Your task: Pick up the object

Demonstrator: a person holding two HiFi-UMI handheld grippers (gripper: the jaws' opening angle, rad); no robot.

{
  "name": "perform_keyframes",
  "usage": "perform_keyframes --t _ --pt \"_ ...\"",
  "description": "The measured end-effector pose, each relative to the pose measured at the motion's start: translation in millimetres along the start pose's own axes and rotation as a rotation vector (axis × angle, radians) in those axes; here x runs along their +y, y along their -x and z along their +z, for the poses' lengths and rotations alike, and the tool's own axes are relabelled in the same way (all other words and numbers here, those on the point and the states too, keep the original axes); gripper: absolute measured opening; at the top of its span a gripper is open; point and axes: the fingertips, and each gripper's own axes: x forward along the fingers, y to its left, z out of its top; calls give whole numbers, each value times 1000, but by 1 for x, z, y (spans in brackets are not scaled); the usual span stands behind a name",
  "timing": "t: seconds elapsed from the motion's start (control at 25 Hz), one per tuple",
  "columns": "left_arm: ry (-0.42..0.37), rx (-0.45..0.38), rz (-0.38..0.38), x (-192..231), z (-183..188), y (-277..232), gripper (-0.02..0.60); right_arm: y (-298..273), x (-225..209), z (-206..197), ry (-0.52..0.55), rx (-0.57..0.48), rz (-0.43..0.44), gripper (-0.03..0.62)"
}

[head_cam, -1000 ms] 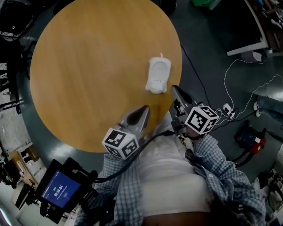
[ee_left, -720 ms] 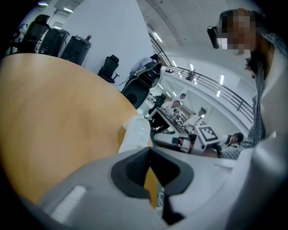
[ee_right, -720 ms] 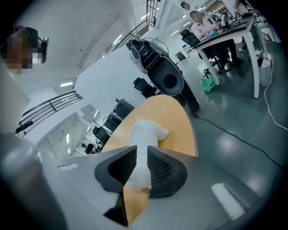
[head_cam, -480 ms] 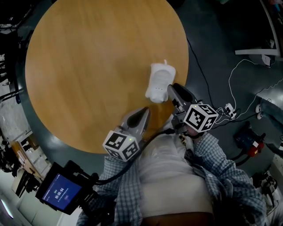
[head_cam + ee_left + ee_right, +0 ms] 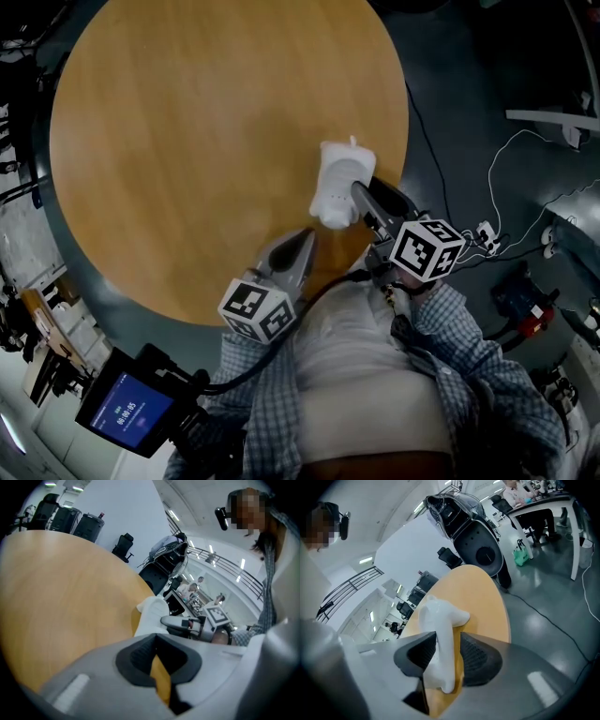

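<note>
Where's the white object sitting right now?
In the head view the white object lies on the round table near its right edge, between the opening jaws of the right gripper. The left gripper is apart at lower left.

The head view is dim, darkest toward its corners, with the worktop (image 5: 187,141) evenly lit and a pale sheen near its middle. The left gripper view and right gripper view bulge and blacken at the rims. Ceiling strip lights (image 5: 173,515) glare, the floor (image 5: 553,616) gleams, and the white object (image 5: 440,634) looks soft and washed-out.
</note>
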Motion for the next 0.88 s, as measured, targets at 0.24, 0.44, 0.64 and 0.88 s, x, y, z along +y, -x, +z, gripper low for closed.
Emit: perform_keyframes --t 0.24,0.44,0.64,0.88 --pt "5 -3 -2 1 3 2 3 -4 14 0 52 29 44 124" --pt "-8 -19 -3 -6 7 12 3 2 26 1 27 7 67 115" --pt "-13 -33 -11 -2 8 15 3 2 30 9 38 -27 84 114" --pt "-34 -56 -30 1 8 21 3 3 38 15 48 -76 95 114"
